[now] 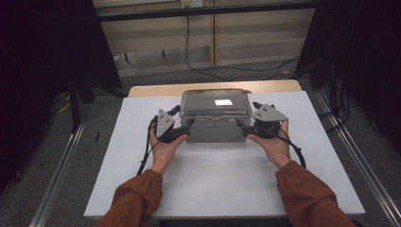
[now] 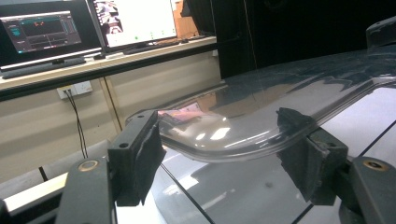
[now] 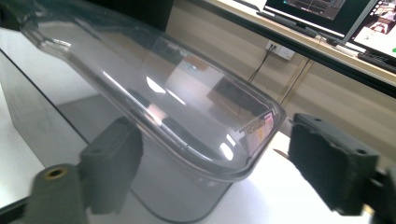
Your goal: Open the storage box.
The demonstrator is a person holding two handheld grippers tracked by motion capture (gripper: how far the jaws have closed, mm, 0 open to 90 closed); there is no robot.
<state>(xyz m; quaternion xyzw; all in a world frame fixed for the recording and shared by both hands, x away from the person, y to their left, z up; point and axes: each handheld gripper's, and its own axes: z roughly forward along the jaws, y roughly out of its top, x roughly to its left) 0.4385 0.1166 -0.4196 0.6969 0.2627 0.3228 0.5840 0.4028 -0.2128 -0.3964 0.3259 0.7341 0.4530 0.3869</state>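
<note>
A grey box (image 1: 215, 132) with a clear domed lid (image 1: 215, 105) stands in the middle of the white table (image 1: 222, 184). My left gripper (image 1: 188, 125) is at the box's left side, just under the lid's rim. In the left gripper view its jaws (image 2: 222, 158) stand apart, with the lid's curved rim (image 2: 219, 149) bulging between the pads (image 2: 140, 158). My right gripper (image 1: 240, 126) is at the box's right side. Its jaws (image 3: 222, 163) are spread around the lid's corner (image 3: 261, 121), and the right pad (image 3: 331, 168) stays clear of it.
A white label (image 1: 223, 102) lies on the lid. Cables trail from both grippers across the table toward the person's orange sleeves. Beyond the table are a low wall, a desk with monitors (image 2: 130, 21) and a black cable (image 1: 187, 42).
</note>
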